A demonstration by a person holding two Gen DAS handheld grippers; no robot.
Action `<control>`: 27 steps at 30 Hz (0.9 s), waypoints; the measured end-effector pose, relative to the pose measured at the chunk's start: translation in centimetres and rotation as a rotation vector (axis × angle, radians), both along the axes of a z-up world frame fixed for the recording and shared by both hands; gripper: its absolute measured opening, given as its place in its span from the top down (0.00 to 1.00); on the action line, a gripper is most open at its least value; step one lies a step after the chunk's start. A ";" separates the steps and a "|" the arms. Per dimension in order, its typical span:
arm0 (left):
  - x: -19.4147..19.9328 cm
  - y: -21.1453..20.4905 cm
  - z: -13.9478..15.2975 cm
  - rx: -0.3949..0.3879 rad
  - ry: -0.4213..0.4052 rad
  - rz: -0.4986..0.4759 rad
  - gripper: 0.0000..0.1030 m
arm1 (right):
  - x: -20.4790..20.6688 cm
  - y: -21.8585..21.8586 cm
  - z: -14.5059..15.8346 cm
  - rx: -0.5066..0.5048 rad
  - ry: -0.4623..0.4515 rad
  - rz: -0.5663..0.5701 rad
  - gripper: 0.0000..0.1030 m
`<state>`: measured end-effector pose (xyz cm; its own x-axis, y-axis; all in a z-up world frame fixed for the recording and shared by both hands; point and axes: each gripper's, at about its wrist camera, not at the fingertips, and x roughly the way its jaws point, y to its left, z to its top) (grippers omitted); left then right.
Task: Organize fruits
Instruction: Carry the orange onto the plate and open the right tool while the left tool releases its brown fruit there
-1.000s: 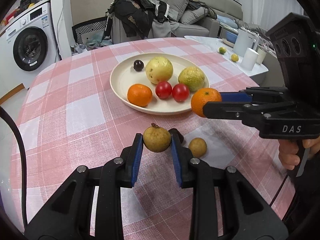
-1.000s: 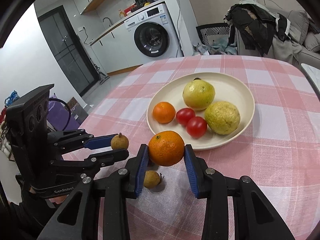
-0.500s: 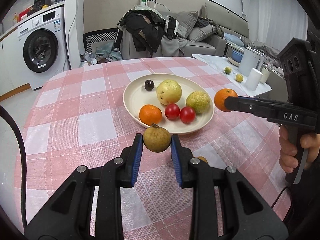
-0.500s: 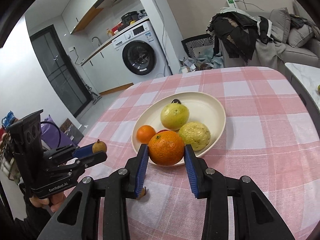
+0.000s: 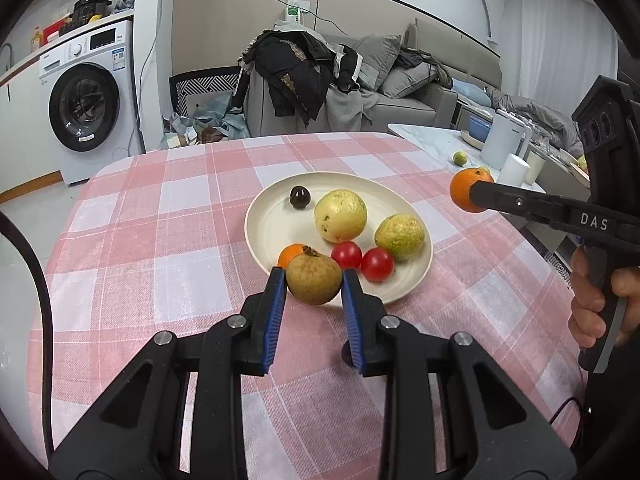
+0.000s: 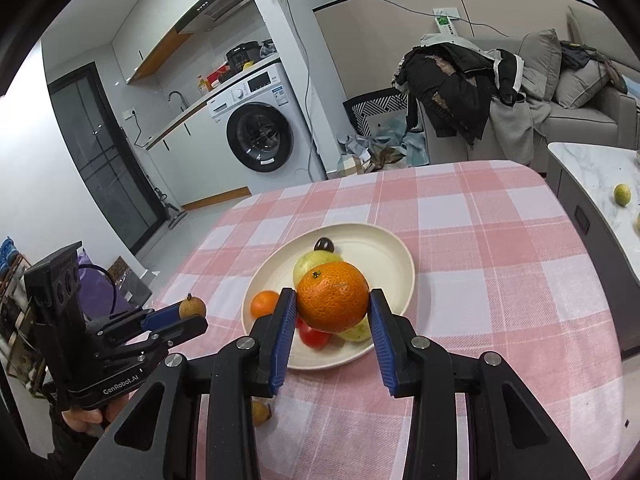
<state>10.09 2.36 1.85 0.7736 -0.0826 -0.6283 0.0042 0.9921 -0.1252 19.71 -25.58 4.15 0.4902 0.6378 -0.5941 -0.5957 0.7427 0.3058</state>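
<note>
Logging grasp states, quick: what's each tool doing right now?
Left tool: closed on the small brown fruit, held off the table.
Right tool: closed on the orange, also lifted.

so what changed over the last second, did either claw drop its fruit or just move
Neither dropped anything. Both claws rose and drew back from the table: the left claw is still shut on the brown fruit, the right claw still shut on the orange, both now held higher above the cloth. The plate and the fruit in it stayed put, as did the small brown fruit on the tablecloth.
</note>
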 end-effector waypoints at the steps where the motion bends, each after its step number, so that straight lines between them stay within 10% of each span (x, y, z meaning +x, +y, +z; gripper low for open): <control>1: 0.3 0.0 0.0 -0.001 -0.001 0.001 0.75 | 0.2 0.0 0.1 -0.001 -0.004 0.000 0.64; 27: 7.3 2.2 -1.5 -0.001 0.004 0.068 0.75 | 3.9 2.4 -1.0 -0.012 -0.040 -0.005 0.64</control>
<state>17.36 4.61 0.34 0.7751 -0.0306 -0.6311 -0.0635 0.9900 -0.1260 23.58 -23.23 3.12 0.5169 0.6285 -0.5812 -0.6038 0.7490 0.2729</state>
